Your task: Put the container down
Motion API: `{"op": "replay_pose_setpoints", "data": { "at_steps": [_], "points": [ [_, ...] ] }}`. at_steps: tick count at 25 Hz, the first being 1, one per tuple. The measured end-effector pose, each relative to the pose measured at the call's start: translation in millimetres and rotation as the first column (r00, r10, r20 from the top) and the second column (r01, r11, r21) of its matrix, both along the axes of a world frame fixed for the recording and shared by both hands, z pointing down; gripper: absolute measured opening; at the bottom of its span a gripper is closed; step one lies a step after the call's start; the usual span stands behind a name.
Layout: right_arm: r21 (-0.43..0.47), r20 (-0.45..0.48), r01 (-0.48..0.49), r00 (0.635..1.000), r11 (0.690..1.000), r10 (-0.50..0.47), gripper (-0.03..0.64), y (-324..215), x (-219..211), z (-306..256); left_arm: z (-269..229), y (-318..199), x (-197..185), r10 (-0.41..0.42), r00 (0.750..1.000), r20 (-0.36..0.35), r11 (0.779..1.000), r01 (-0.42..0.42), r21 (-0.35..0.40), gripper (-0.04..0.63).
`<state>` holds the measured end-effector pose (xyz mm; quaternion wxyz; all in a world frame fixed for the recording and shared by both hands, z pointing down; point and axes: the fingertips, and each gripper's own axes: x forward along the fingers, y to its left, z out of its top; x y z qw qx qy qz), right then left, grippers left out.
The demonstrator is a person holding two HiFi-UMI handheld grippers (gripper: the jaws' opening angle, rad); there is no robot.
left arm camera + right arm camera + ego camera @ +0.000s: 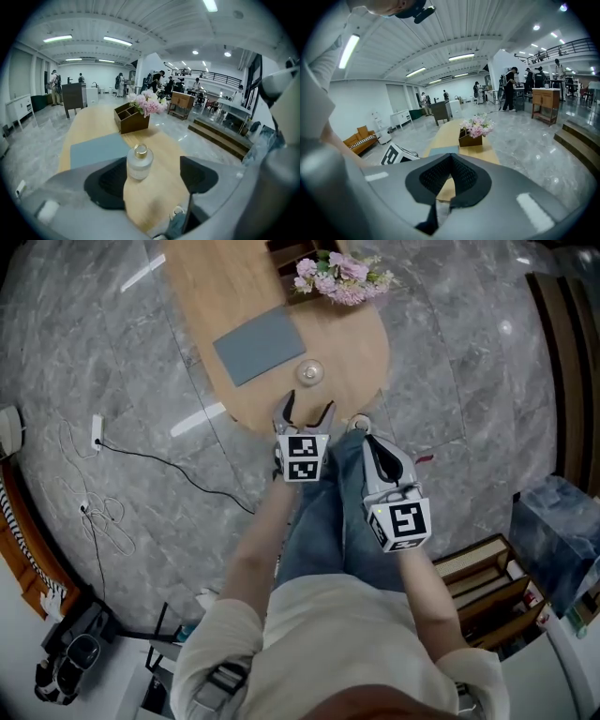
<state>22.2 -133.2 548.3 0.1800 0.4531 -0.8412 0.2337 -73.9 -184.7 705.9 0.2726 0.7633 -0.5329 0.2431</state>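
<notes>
The container (309,371) is a small frosted glass bottle with a gold cap. It stands upright on the oval wooden table (216,287), near its front end. In the left gripper view the container (139,162) sits just ahead of the jaws, nearer the left pad, with nothing touching it. My left gripper (309,404) (154,174) is open, its tips just short of the bottle. My right gripper (368,439) (450,157) hangs off the table's front right edge above the person's legs. It is shut, with nothing between its pads.
A grey mat (260,343) (98,149) lies behind the bottle. A brown wooden organiser with pink flowers (339,279) (140,111) stands at the table's far end. Cables (98,512) trail on the marble floor at left. Book crates (487,582) stand at right.
</notes>
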Motion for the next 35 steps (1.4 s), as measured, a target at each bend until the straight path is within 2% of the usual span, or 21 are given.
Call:
{"op": "replay_pose_setpoints", "data": {
  "at_steps": [4,10,12,15,27,35],
  "points": [
    [0.02,0.016,0.0,1.0,1.0,0.0,-0.002,15,0,-29,-59,16,0,-0.026,0.999,-0.039,0.998,0.028,0.063,0.229],
    [0.058,0.037,0.006,0.999,0.998,-0.008,-0.002,33,2,-71,-143,33,4,-0.024,0.998,-0.052,0.989,0.032,0.144,0.088],
    [0.074,0.043,0.01,0.999,0.997,-0.013,-0.002,37,-2,-82,-167,40,0,-0.036,0.997,-0.068,0.985,0.047,0.164,0.068],
    [0.094,0.049,0.013,0.999,0.996,-0.017,-0.002,44,-5,-97,-198,53,-8,-0.056,0.995,-0.077,0.981,0.07,0.18,0.002],
    [0.208,0.042,0.053,0.997,0.977,-0.063,-0.002,57,-7,-171,-302,93,-12,-0.026,0.99,-0.14,0.968,0.059,0.242,0.002],
    [0.239,0.058,0.079,0.994,0.968,-0.096,-0.002,70,-12,-189,-335,104,-17,0.004,0.986,-0.164,0.962,0.041,0.271,0.002]
  ]
}}
